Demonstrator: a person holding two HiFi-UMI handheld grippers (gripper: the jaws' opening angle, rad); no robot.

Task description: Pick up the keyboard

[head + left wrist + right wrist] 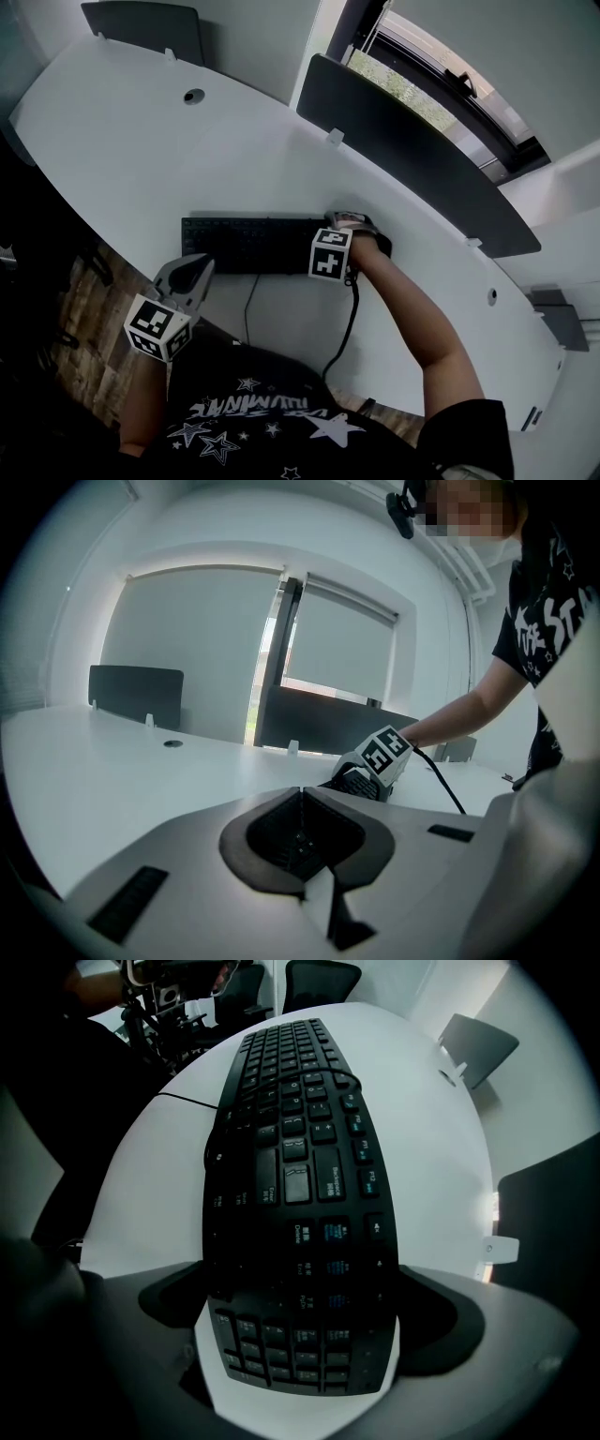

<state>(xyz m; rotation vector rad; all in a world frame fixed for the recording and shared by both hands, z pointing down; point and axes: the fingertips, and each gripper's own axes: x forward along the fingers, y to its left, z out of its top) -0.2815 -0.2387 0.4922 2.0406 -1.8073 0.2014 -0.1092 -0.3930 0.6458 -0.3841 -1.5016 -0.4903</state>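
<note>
A black keyboard [246, 244] lies flat on the white desk [122, 141], close to its front edge. My right gripper [343, 232] points straight down over the keyboard's right end. In the right gripper view the number-pad end of the keyboard [300, 1194] sits between the jaws of the right gripper [305, 1321], whose dark pads [169, 1302] meet its two long edges. My left gripper [192, 269] hovers at the desk's front edge, left of the keyboard, shut with nothing in it. In the left gripper view the left gripper [301, 797] faces the right gripper [373, 764].
Dark divider panels [412, 155] [145, 28] stand along the desk's far edge. A round cable hole [194, 96] is at the back left. The keyboard's thin cord [247, 309] runs off the front edge. Black office chairs [319, 977] stand beyond the keyboard's far end.
</note>
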